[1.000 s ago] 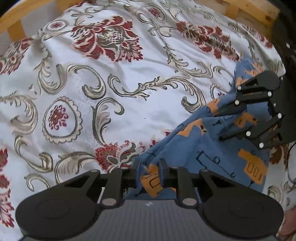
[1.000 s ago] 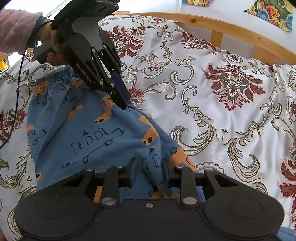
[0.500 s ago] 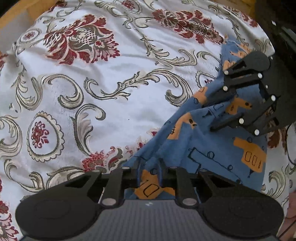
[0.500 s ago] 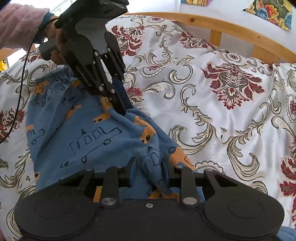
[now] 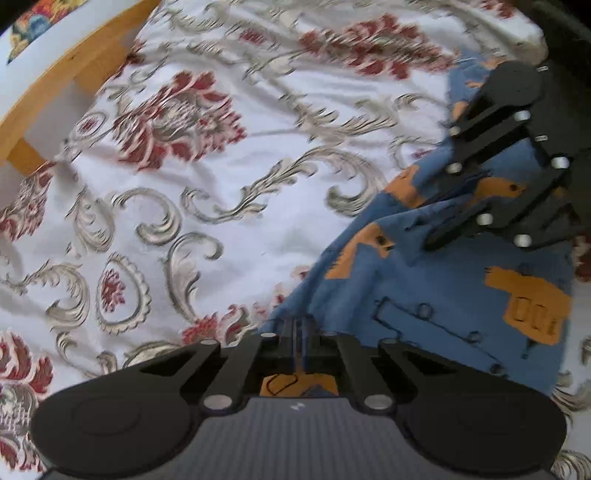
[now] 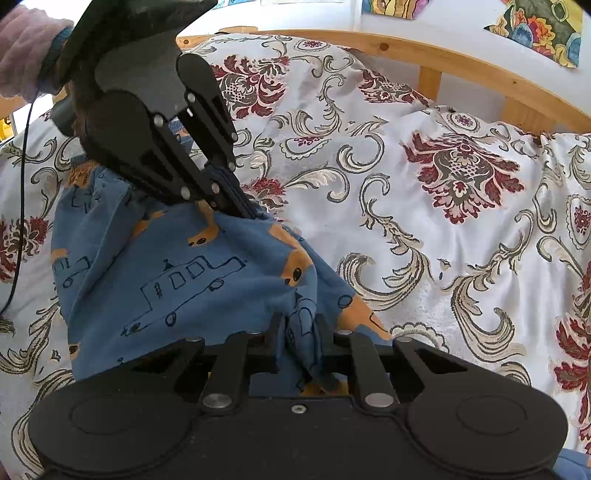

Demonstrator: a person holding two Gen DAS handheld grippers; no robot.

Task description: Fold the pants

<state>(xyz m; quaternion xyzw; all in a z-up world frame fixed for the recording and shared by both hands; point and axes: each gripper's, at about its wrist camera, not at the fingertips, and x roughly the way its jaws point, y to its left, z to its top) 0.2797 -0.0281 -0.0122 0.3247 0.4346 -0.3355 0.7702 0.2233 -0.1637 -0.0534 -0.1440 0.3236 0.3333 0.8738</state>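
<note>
Now we pinch the blue pants (image 6: 155, 266) in both tongs: left gripper (image 5: 295, 332) and right gripper (image 6: 299, 328) each clamp fabric, bedspread (image 5: 207, 206) beyond.

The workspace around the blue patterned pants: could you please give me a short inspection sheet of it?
Surface: white floral bedspread, rumpled.
Job's things: blue cotton pants with orange vehicle prints, pinched up at two spots.
Clutter: nothing seen.
Grippers: left gripper and right gripper, jaws shut on the pants.
Cables: thin black cable hanging at the left.
Surroundings: wooden bed rail, white wall, colourful paper pictures.
</note>
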